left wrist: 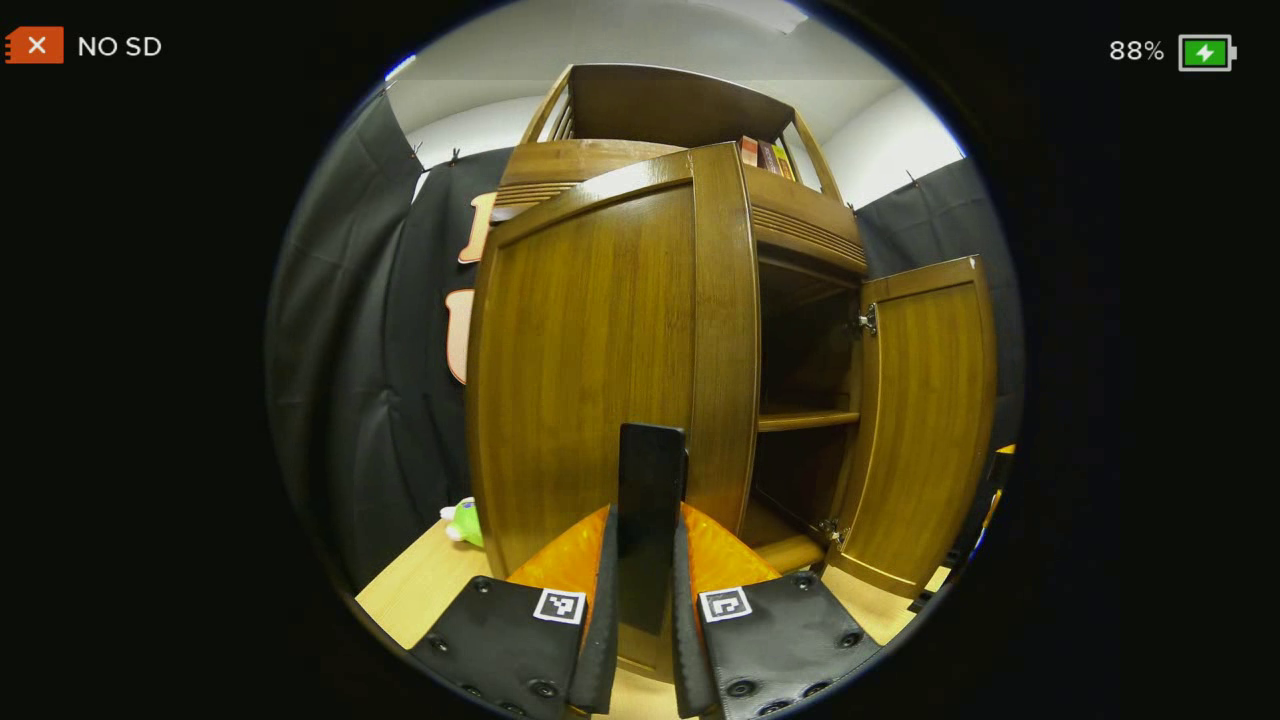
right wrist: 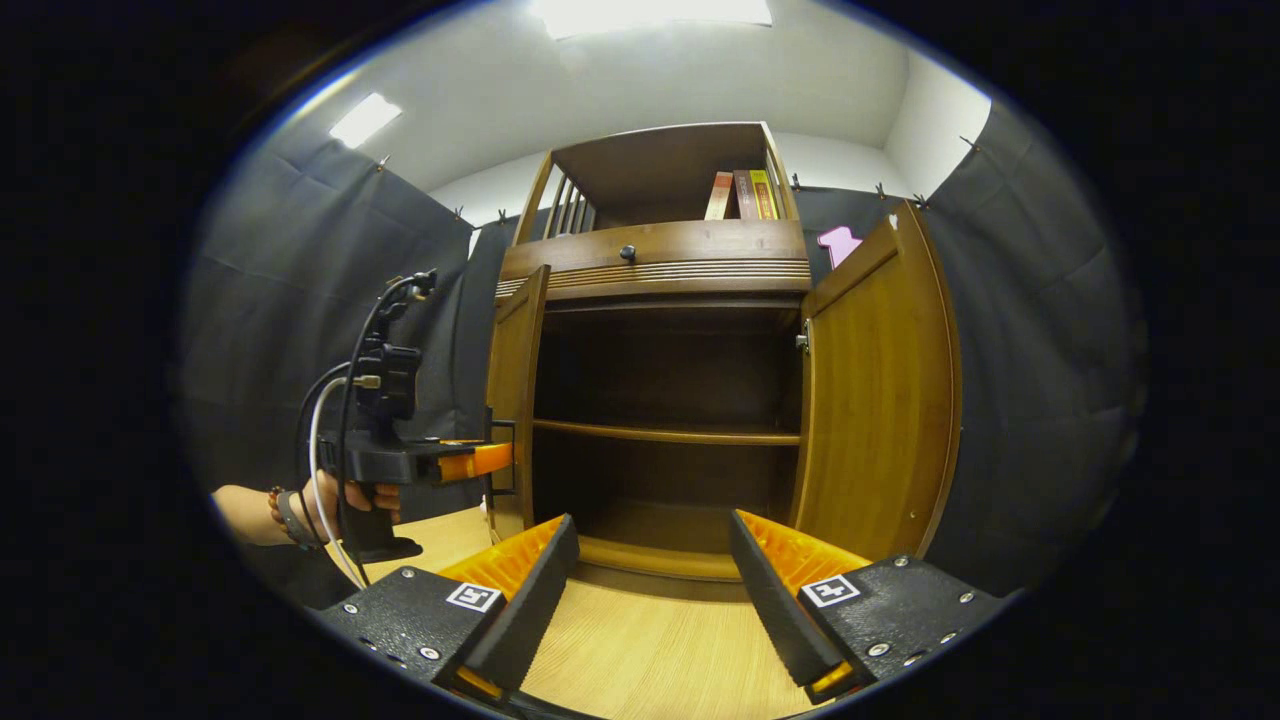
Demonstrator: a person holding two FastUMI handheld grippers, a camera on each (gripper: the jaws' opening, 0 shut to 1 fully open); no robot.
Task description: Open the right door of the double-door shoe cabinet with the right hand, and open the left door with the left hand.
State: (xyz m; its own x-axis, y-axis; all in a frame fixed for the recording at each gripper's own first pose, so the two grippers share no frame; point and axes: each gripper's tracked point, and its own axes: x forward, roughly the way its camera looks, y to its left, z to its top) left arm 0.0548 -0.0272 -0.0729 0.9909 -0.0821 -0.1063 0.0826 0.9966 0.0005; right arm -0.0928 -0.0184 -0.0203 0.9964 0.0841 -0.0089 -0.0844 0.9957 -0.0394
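Note:
In the left gripper view, the wooden shoe cabinet's left door (left wrist: 580, 380) stands swung out towards me. My left gripper (left wrist: 647, 520) is shut on the door's dark upright handle (left wrist: 650, 460). The right door (left wrist: 925, 420) hangs open at the right. In the right gripper view both doors, left door (right wrist: 515, 400) and right door (right wrist: 870, 400), are open and show the dark inside with one shelf (right wrist: 665, 433). My right gripper (right wrist: 652, 520) is open, fingers wide apart and holding nothing, a little way in front of the cabinet. A hand (right wrist: 350, 495) holds the left gripper (right wrist: 490, 458) at the left door's edge.
A drawer with a round knob (right wrist: 627, 253) sits above the doors, and books (right wrist: 745, 195) stand on the top shelf. A green toy (left wrist: 465, 522) lies on the light wooden surface (right wrist: 650, 640) left of the cabinet. Black cloth walls close in on both sides.

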